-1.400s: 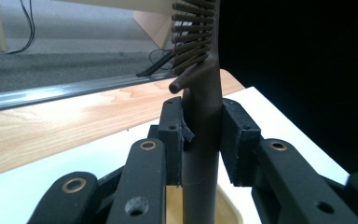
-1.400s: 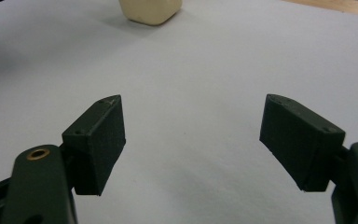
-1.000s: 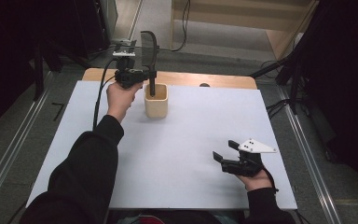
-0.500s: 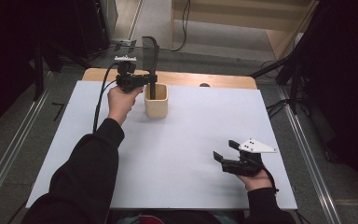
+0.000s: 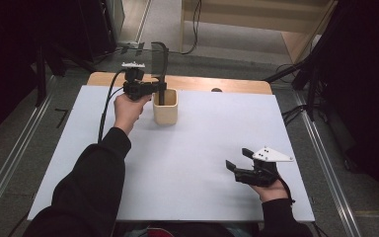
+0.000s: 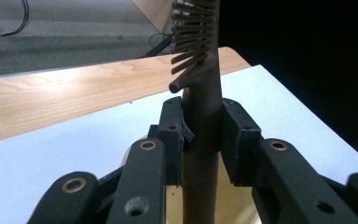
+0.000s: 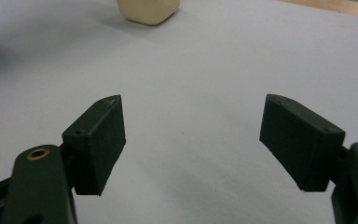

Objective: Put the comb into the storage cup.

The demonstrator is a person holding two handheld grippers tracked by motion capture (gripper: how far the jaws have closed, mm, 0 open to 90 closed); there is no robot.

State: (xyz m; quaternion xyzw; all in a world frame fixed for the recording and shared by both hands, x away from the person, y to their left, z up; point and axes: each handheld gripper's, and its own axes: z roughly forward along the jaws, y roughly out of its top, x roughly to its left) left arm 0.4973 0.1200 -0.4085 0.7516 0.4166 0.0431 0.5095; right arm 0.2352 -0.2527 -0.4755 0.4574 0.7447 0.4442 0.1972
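Dark comb [image 5: 162,69] standing upright, handle down inside the cream cup [image 5: 165,109], teeth end up and above the rim; seen in the left gripper view as comb [image 6: 204,107] with teeth fanning toward 10 o'clock at the top. Handle pinched between the two black pads of the left gripper [image 5: 159,88], pressed against it from both sides just below the teeth and above the cup's mouth; in the left gripper view, left gripper [image 6: 201,135] clamped at mid-handle, cup interior [image 6: 233,210] visible underneath. Cup set toward 11 o'clock on the white worktop [image 5: 197,148], near the wooden strip [image 5: 237,85] along the far edge. Left hand [image 5: 128,106] at 9 o'clock of the cup, forearm in a dark sleeve [image 5: 89,187] running back toward 7 o'clock. Right gripper [image 5: 238,165] well apart from the cup, at about 4 o'clock on the worktop, resting low with jaws spread wide and nothing between them; in the right gripper view, right gripper [image 7: 191,135] gaping over bare white surface, cup [image 7: 148,10] far off at 12 o'clock.
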